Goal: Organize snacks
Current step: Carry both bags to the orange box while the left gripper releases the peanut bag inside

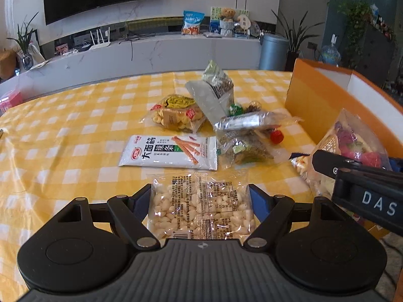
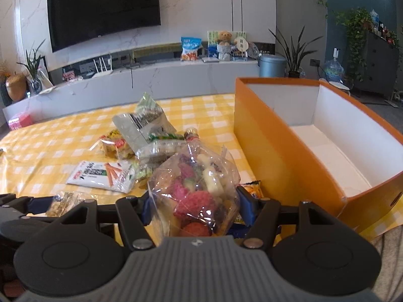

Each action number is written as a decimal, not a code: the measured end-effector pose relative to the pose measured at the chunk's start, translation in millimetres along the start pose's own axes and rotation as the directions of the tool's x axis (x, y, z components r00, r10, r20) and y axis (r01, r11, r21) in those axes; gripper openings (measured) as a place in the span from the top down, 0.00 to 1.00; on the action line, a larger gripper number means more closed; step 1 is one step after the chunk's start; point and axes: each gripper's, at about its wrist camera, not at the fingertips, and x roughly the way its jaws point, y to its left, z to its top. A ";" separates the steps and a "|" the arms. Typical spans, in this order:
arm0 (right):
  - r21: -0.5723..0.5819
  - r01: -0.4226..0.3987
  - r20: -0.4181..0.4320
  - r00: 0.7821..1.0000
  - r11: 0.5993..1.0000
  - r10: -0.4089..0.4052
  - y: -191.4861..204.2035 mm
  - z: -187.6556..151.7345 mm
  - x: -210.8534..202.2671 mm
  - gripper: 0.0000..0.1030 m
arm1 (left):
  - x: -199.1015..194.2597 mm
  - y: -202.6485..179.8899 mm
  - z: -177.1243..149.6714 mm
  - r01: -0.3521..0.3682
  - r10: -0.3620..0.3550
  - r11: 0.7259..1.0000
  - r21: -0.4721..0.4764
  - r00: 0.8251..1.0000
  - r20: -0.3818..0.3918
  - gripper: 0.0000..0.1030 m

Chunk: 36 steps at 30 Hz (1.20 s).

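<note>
— Fingers [image 2: 245,201] of our right gripper [image 2: 194,201] clamp the clear crinkly bag of pink and white sweets [image 2: 194,183]; open orange cardboard box [image 2: 284,156] lies just right.

— Left gripper [image 1: 200,201] clamps the clear peanut packet [image 1: 201,206], farther from that box.

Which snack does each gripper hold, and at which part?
Right gripper: clear bag of colourful snacks, at its side edges. Left gripper: peanut packet, at both side edges.

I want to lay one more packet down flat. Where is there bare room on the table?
The checked tablecloth left of the white strip packet is bare, as is the orange box's white floor. Crowded: the snack pile between that packet and the box.
</note>
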 end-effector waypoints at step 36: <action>0.483 -0.028 0.422 0.883 0.875 -0.204 -215.4 15.0 -83.4 0.39 | -1.6 -171.8 97.9 0.417 -0.416 0.909 0.003 0.904 0.095 0.12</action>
